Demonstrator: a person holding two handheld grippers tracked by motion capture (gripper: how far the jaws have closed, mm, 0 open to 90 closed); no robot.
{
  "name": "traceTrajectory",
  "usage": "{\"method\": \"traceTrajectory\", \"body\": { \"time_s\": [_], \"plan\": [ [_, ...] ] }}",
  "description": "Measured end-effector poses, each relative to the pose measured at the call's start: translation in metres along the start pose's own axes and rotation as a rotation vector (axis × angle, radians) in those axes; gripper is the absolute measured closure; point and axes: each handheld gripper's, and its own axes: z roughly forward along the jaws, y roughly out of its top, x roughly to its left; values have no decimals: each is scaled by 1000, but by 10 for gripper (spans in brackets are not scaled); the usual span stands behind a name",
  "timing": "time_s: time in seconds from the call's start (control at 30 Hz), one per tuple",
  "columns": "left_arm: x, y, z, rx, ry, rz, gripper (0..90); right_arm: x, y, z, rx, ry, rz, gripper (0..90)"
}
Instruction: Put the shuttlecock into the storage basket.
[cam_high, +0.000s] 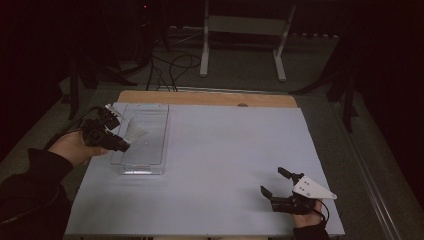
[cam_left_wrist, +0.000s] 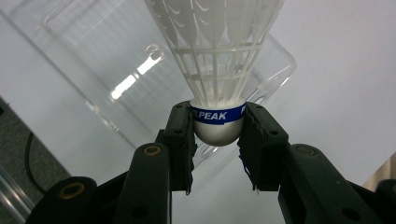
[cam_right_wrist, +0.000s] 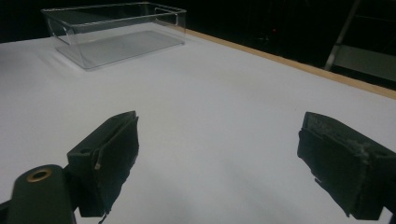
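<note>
Over the clear bin (cam_high: 150, 131), the left gripper (cam_left_wrist: 218, 133) clamps a shuttlecock (cam_left_wrist: 217, 60) by its cork, while the right gripper (cam_right_wrist: 219, 163) rests wide open.

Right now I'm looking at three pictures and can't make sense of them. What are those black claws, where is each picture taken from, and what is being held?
There is no machine here: a person holds a black two-jaw claw in each hand. One picture looks down from above the white table. The other two come from cameras riding on the claws. On the table stands a clear plastic box. The left gripper pinches a white shuttlecock by its rounded base, over the box. The right gripper is open and holds nothing.
</note>
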Motion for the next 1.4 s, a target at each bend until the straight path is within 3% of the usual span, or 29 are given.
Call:
{"method": "traceTrajectory", "body": {
  "time_s": [0.3,0.67,1.0,1.4],
  "plan": [
    [9,-9,-4,-1,18,-49,657,-1,1,-2,-13,-6,-2,122],
    [14,-18,3,-21,1,-83,656,0,1,-2,-24,8,-7,121],
    [17,-23,17,-17,-5,-99,656,1,2,-3,-37,14,-11,121],
    [19,-26,37,1,9,-79,656,1,2,-2,-25,14,-6,121]
  ]
}}
